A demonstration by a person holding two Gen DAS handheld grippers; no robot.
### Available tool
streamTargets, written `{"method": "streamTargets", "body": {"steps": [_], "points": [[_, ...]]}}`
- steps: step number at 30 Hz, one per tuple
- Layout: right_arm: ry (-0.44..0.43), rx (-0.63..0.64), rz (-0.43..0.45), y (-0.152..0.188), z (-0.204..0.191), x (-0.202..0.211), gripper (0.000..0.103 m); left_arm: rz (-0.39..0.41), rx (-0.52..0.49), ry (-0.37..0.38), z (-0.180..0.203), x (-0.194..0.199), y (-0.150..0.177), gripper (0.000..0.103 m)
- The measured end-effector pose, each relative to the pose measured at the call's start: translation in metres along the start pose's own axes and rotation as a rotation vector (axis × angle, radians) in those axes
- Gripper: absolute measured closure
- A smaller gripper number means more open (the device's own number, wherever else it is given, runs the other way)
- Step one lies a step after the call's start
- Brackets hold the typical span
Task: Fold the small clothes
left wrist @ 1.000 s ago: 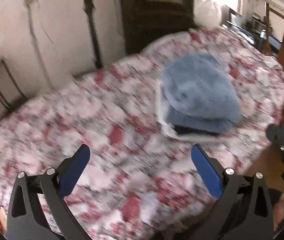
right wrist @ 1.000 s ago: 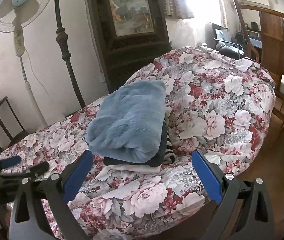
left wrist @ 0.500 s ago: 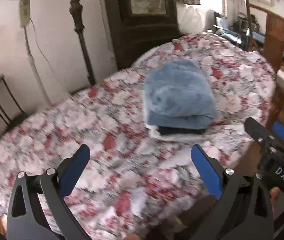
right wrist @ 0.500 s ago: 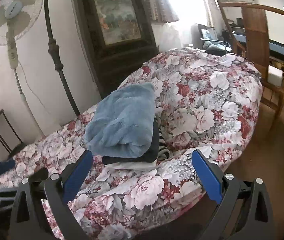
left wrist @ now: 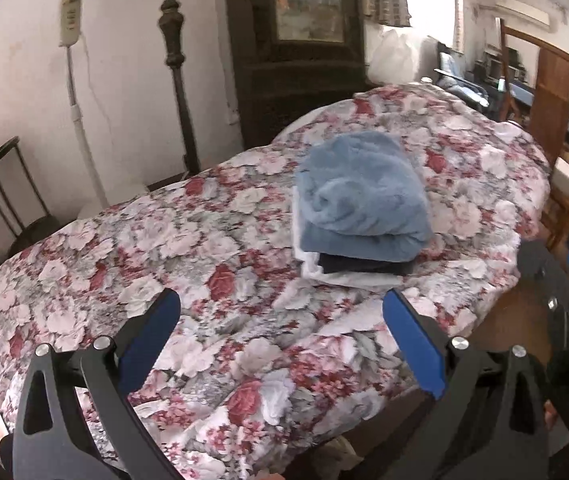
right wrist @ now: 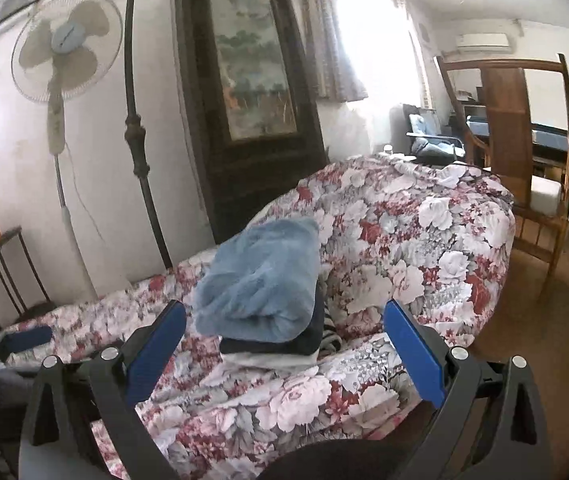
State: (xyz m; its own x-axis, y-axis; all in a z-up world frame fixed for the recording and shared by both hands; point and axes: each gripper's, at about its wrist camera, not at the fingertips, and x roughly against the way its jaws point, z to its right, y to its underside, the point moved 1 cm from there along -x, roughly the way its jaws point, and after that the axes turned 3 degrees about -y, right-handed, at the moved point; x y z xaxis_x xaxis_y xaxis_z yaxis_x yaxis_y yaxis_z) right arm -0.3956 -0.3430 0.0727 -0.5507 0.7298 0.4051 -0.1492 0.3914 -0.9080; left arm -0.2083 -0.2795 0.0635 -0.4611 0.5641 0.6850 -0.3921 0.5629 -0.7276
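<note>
both tools hover off the bed's near edge, the left gripper (left wrist: 280, 324) and right gripper (right wrist: 284, 338) each with jaws wide apart and empty. the stack of folded clothes (left wrist: 360, 204) sits on the floral bedspread (left wrist: 188, 248) ahead of both, well apart from the jaws, blue fleece on top. only the right view shows the whole standing fan (right wrist: 64, 46); the left view catches the other tool at its right edge.

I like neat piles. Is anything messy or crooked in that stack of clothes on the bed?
Mostly tidy. The fluffy blue top piece bulges unevenly, and a striped bit pokes out the stack's side. Both grippers are open, holding nothing.
</note>
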Motion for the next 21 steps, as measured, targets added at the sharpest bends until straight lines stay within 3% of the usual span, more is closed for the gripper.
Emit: {"method": "streamTargets", "body": {"steps": [6, 21], "points": [[-0.011, 0.004, -0.027, 0.000, 0.000, -0.007, 0.003, -0.018, 0.045, -0.005, -0.014, -0.007, -0.004, 0.004], [-0.025, 0.033, -0.049, 0.002, -0.006, -0.012, 0.003, -0.017, 0.010, 0.006, -0.007, -0.004, 0.000, 0.004]]}}
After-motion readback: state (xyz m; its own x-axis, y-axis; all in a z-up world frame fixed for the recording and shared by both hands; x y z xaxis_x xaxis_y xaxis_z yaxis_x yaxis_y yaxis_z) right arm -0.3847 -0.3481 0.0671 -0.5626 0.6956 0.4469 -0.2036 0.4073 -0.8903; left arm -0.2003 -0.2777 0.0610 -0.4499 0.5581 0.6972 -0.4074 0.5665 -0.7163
